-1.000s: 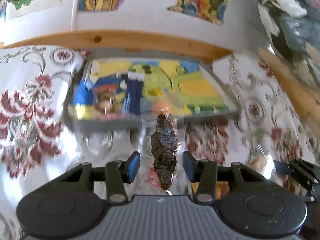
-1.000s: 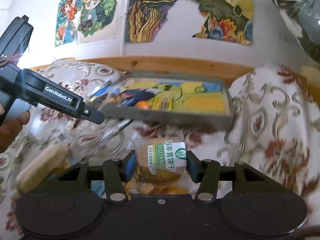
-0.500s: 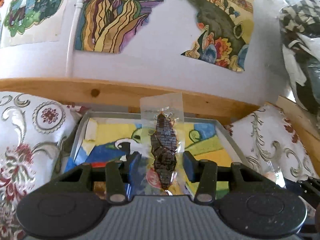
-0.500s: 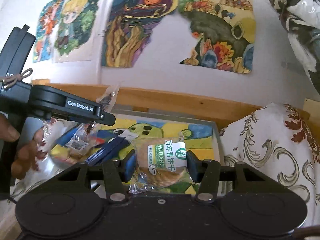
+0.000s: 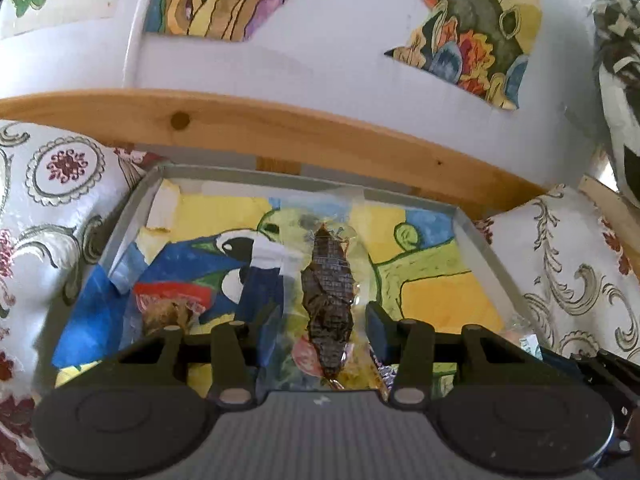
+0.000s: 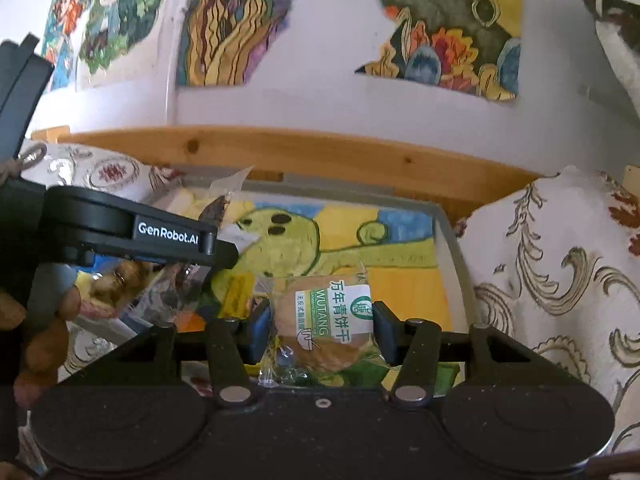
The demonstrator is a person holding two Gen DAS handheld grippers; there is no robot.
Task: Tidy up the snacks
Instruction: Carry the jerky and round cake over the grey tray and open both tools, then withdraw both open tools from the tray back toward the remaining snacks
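Left gripper point(image 5: 326, 322) pinched dark jerky packet point(image 5: 328, 300), right gripper point(image 6: 322, 330) clamped biscuit packet point(image 6: 328, 328) — both above tray point(image 6: 448, 240). Risk: slick film slipping out early, grippers colliding — close together.

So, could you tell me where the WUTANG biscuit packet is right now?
In the right wrist view, the biscuit packet sits between the right gripper's fingers, above the grey tray.

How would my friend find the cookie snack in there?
Look for the grey tray with a painted picture on its floor, below the wooden rail. Over its right side, the right tongs pinch a clear packet. Only this one shows a round golden biscuit behind a green-and-white label.
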